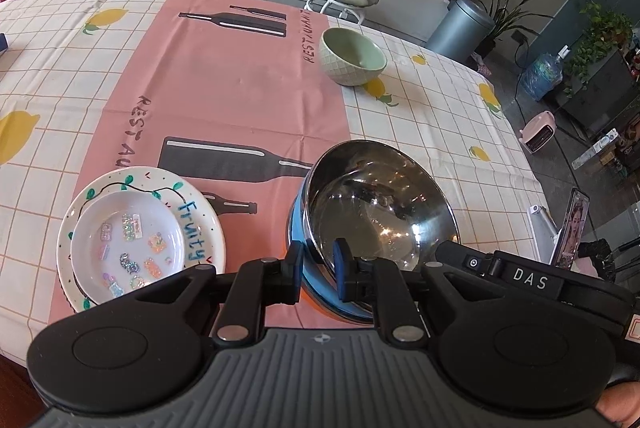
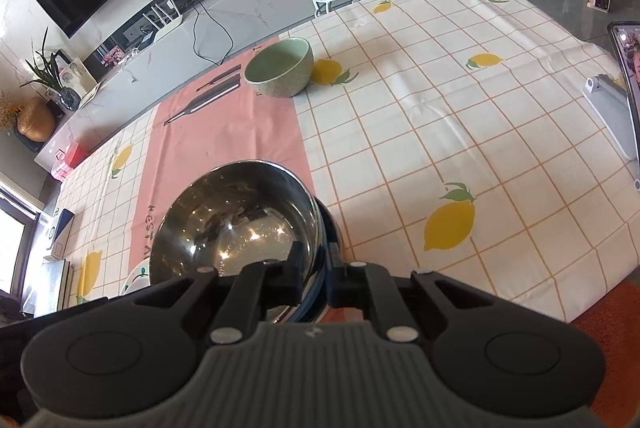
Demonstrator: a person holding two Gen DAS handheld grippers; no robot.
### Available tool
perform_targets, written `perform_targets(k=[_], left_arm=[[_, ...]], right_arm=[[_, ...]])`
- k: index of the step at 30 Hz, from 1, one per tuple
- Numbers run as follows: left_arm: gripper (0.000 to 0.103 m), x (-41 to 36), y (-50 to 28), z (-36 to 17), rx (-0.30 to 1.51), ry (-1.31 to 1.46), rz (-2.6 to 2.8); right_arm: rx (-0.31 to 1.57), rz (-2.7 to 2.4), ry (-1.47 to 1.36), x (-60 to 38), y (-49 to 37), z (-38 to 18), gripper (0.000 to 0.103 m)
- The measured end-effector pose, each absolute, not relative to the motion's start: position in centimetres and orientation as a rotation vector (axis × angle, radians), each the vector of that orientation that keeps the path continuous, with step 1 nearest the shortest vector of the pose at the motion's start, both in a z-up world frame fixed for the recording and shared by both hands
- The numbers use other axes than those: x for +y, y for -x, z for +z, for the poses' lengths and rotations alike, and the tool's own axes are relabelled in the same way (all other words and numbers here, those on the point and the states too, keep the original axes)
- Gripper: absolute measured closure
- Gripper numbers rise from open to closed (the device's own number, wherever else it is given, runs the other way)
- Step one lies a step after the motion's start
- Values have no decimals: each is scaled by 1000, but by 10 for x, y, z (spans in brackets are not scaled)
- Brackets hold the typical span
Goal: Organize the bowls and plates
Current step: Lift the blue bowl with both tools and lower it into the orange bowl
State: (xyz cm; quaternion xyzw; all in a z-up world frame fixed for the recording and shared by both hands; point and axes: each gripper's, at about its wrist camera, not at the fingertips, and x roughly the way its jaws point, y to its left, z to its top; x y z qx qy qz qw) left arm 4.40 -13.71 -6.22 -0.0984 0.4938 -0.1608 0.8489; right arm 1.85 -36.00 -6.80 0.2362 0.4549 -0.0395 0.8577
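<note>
Lemon-printed checked cloth covers the table (image 1: pixel 420 116), with a pink runner (image 1: pixel 240 80) printed with dark bottles laid across its middle.

At the table's near edge, on the runner, sits a steel bowl (image 1: pixel 384 204) with a mirror-bright inside and a blue outer shell, tilted up toward the near side. Just to its left along the same edge, apart from it, lies a white plate (image 1: pixel 204 224) painted with a green vine and the blue word "fruity"; a smaller white dish (image 1: pixel 128 236) with glittery stickers is stacked on it. Toward the far edge, where runner meets checked cloth, stands a pale green bowl (image 1: pixel 354 56) with a quilted outer wall, upright and well apart from the others.

Left gripper (image 1: pixel 318 270) is clamped on the steel bowl's near rim, one blue-padded finger inside and one outside. Right gripper (image 2: pixel 316 278) grips the same rim further round, its jaws narrowed onto the wall, one finger within, one without.
</note>
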Motion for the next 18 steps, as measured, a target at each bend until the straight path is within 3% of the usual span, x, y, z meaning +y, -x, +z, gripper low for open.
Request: perform_targets(k=[16, 18], left_arm=[[85, -142, -43, -64, 1034, 171, -339], [80, -141, -43, -63, 1024, 174, -338]], right_arm=[[962, -91, -455, -357, -21, -74, 91], [956, -90, -449, -357, -21, -73, 91]])
